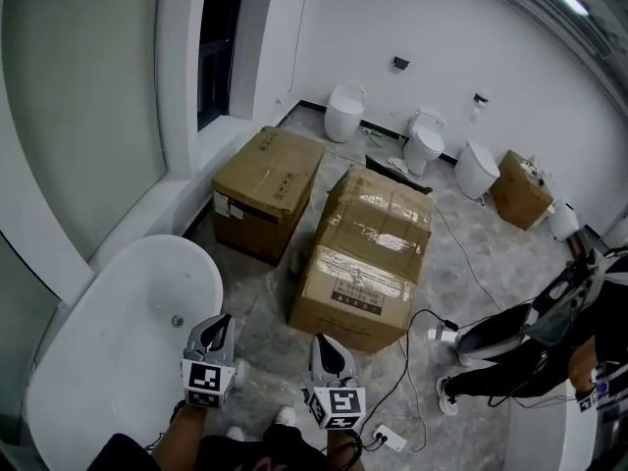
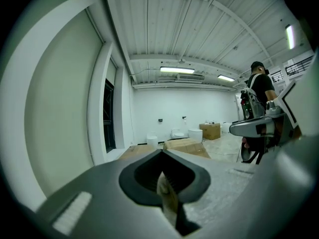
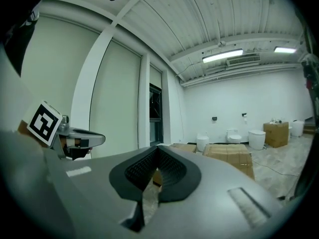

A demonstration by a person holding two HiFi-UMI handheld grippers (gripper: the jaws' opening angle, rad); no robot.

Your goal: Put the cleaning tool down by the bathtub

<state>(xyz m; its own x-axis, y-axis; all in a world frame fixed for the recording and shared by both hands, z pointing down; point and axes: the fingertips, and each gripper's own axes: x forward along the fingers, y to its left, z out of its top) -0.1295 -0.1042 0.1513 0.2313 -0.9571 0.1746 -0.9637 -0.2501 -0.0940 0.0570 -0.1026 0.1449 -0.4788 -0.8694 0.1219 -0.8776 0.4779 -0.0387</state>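
No cleaning tool shows in any view. The white bathtub lies at the lower left of the head view, beside the window wall. My left gripper hovers over the floor just right of the tub's rim, with its jaws shut and nothing between them. My right gripper sits a little to its right, in front of the nearest cardboard box; it is shut and empty too. Each gripper appears at the edge of the other's view, the left gripper and the right gripper.
Three big cardboard boxes crowd the marble floor ahead. Toilets line the far wall beside a smaller box. A person in black stands at the right. Cables and a power strip trail near my feet.
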